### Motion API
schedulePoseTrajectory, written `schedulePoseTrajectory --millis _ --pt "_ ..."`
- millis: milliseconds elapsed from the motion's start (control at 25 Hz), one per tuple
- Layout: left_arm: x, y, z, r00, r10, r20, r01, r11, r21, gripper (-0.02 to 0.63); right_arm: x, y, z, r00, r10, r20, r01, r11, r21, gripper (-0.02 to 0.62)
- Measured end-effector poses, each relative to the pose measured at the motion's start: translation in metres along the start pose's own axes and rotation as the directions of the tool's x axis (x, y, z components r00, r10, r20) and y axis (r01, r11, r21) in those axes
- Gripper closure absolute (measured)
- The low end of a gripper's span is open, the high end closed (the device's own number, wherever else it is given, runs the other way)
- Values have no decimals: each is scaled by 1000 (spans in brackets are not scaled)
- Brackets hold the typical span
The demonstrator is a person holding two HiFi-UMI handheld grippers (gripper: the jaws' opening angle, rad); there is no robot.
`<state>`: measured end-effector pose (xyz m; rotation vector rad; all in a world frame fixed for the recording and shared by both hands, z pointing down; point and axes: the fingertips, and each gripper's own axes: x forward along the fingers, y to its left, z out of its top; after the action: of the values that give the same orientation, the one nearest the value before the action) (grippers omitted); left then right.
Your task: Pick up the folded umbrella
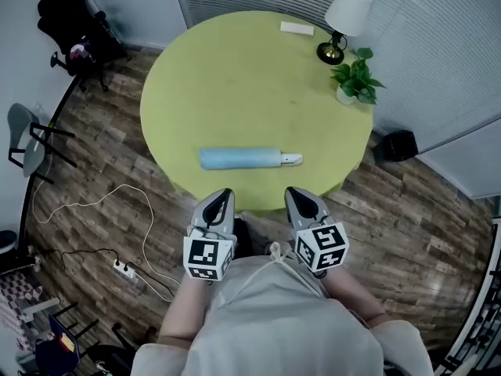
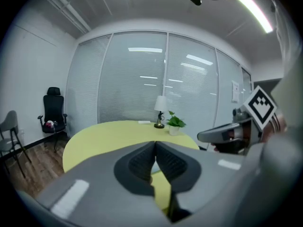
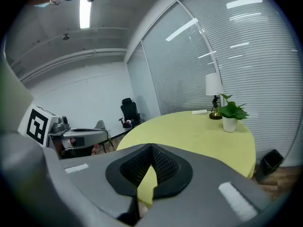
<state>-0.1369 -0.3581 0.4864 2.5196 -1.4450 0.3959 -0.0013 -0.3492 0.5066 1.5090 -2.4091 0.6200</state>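
Yellow table, umbrella beyond left gripper

Office: glass partitions, swivel chair

I count | desk: 1 | folded umbrella: 1 | lamp: 1 | potted plant: 1 | white flat block: 1 | mine: 2, left gripper, right gripper | chairs: 2, black office chair, grey chair | power strip: 1 | black bin: 1
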Motion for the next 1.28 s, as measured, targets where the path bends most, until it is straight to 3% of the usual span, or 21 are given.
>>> schedulePoseTrajectory --millis 200,280,400,560,720,840,1040,1160,1280 --pt "57 30 -11 984 -129 -123 143 984 110 600 38 -15 9 994 -105 -22 106 993 46 597" --pt "81 42 -23 966 -175 -193 207 966 158 557 51 -22 8 989 -142 -39 144 987 66 597" --pt "112 60 -40 922 -222 -317 308 918 251 493 69 -30 5 979 -193 -67 199 975 97 597" --pt "144 67 -58 834 -319 -450 472 834 285 375 87 -38 4 963 -259 -77 268 953 144 597" --pt "164 60 -92 709 -367 -603 631 712 308 287 104 -40 4 951 -303 -60 309 938 158 597" --pt "176 56 -113 633 -372 -679 708 632 314 267 112 -39 1 941 -334 -62 340 926 168 597" --pt "196 51 -136 535 -375 -757 771 582 257 242 119 -37 1 931 -361 -58 365 914 175 597" --pt "202 48 -155 467 -355 -810 811 536 233 227 119 -38 -3 926 -371 -66 377 910 174 597" --pt "206 48 -174 434 -313 -845 840 480 253 226 116 -37 -7 923 -377 -81 386 907 171 597"
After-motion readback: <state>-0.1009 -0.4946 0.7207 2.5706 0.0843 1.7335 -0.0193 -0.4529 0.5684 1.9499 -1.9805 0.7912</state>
